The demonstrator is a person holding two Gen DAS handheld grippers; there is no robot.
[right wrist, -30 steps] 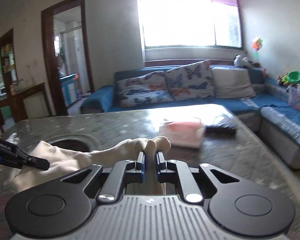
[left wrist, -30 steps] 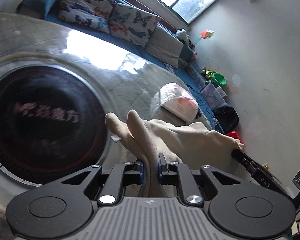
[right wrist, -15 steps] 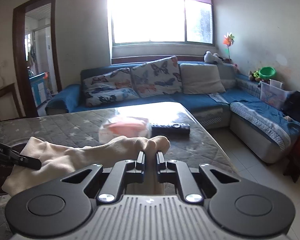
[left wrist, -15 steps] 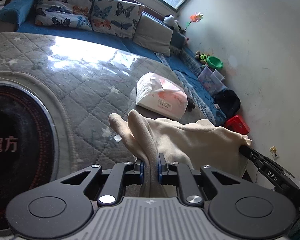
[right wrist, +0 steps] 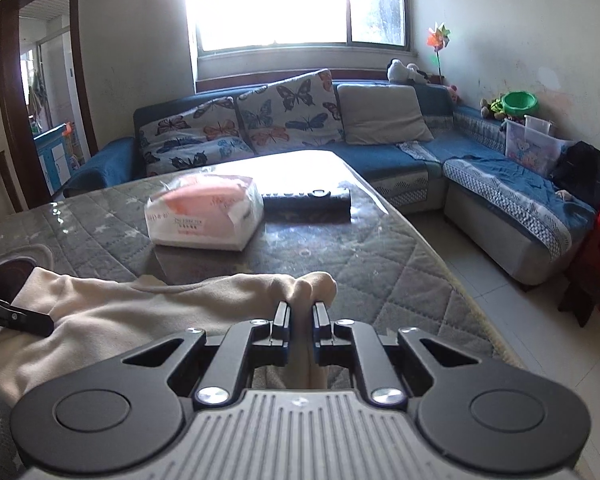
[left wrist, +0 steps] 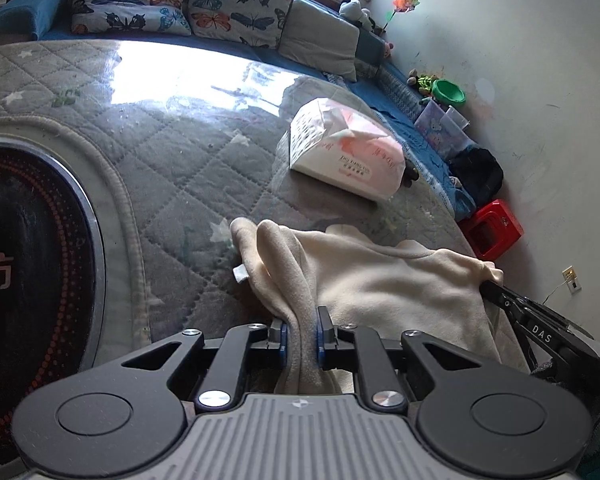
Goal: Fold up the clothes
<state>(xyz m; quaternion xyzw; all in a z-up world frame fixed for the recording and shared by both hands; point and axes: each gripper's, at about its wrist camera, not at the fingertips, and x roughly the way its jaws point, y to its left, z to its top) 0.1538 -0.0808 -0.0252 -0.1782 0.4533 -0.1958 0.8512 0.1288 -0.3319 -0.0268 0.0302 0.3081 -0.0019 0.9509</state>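
Note:
A cream fleece garment (left wrist: pixel 380 276) is stretched between my two grippers over the quilted grey table cover (left wrist: pixel 172 152). My left gripper (left wrist: pixel 300 330) is shut on one bunched corner of it. My right gripper (right wrist: pixel 301 320) is shut on the other bunched corner (right wrist: pixel 308 284). The right gripper's fingers (left wrist: pixel 500 300) show at the right of the left wrist view, and the left gripper's fingers (right wrist: pixel 24 318) at the left of the right wrist view. The cloth (right wrist: pixel 120 312) sags between them.
A white and pink tissue pack (left wrist: pixel 344 152) lies on the table beyond the garment (right wrist: pixel 204 212), with a black remote (right wrist: pixel 306 200) beside it. A dark round inset (left wrist: pixel 24 280) is at the left. A blue sofa (right wrist: pixel 420 156) and red stool (left wrist: pixel 492 232) stand past the table edge.
Both grippers have carried the garment to the right across the table, away from the round inset and closer to the tissue pack. Both stay shut on the cloth.

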